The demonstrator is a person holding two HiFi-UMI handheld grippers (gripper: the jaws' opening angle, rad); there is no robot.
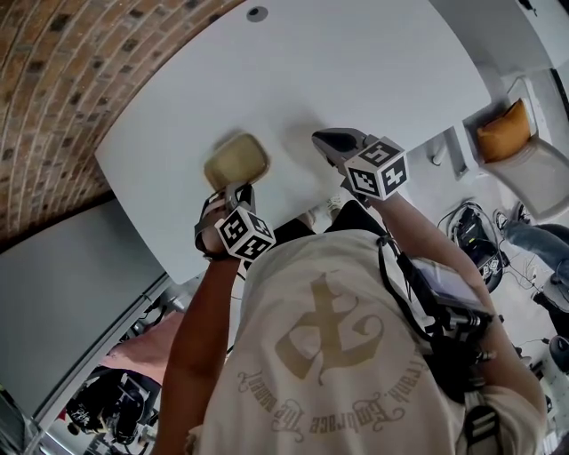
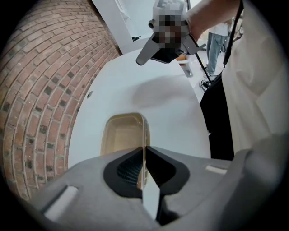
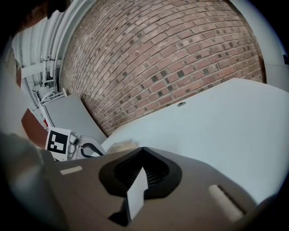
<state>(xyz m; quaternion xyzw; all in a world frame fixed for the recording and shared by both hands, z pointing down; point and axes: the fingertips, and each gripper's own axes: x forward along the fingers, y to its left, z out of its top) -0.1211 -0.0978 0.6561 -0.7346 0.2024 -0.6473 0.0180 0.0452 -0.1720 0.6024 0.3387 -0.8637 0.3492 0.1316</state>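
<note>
The tan tray point(image 2: 123, 135) lay on the white table point(image 1: 356, 62) near its front edge, right way up and empty as far as I could see. It was a shallow moulded container with rounded corners and a thin raised rim. I judged it light and slightly flexible, the pulp or thin-plastic sort that bows if pinched at one point and skates easily on a smooth top. The rim looked like the only real handle, so a bite low on the wall near a corner seemed steadier to me than one mid-side.

My left gripper point(image 2: 144, 153) was already on it. In the left gripper view the jaws were clenched on the tray's right-hand wall, with the thin edge running straight into the seam between the pads. My right gripper point(image 3: 143, 155) hung over bare table to the right of the tray and apart from it. Its jaws were pressed together with nothing between them.

The tabletop was glossy, pale and uncluttered, with one small round grommet point(image 1: 257, 13) towards the far side. A brick wall point(image 3: 171, 54) stood beyond it. Off the table's right end I could see a chair with an orange cushion point(image 1: 504, 131) and some cables on the floor.
</note>
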